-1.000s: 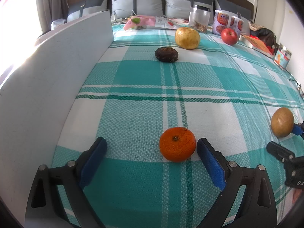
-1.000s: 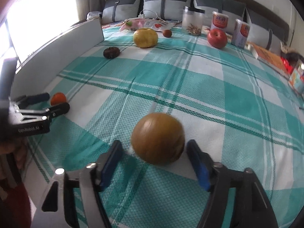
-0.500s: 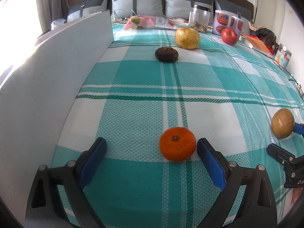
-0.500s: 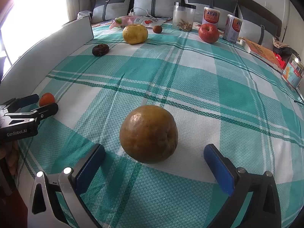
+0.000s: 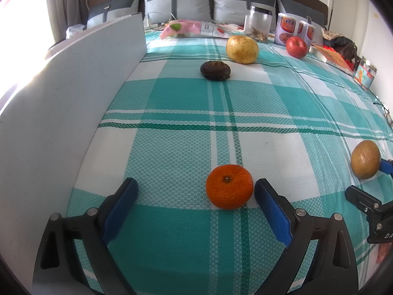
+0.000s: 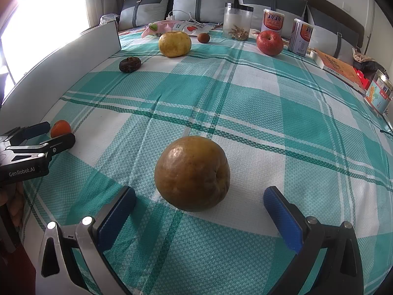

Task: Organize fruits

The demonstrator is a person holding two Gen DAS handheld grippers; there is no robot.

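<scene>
**Both grippers spread, fruit loose between the pads**

Your right gripper (image 6: 199, 211) has just been opening and now stands wide; the brown pear (image 6: 192, 173) sits on the checked bedspread (image 6: 282, 113) between its blue pads, touching neither. Your left gripper (image 5: 195, 201) is also spread, with the orange (image 5: 229, 186) between its fingers, just beside the right-hand pad. Well beyond both lie a dark fruit (image 5: 215, 70), a yellow fruit (image 5: 242, 49) and a red apple (image 6: 269, 42).
</scene>
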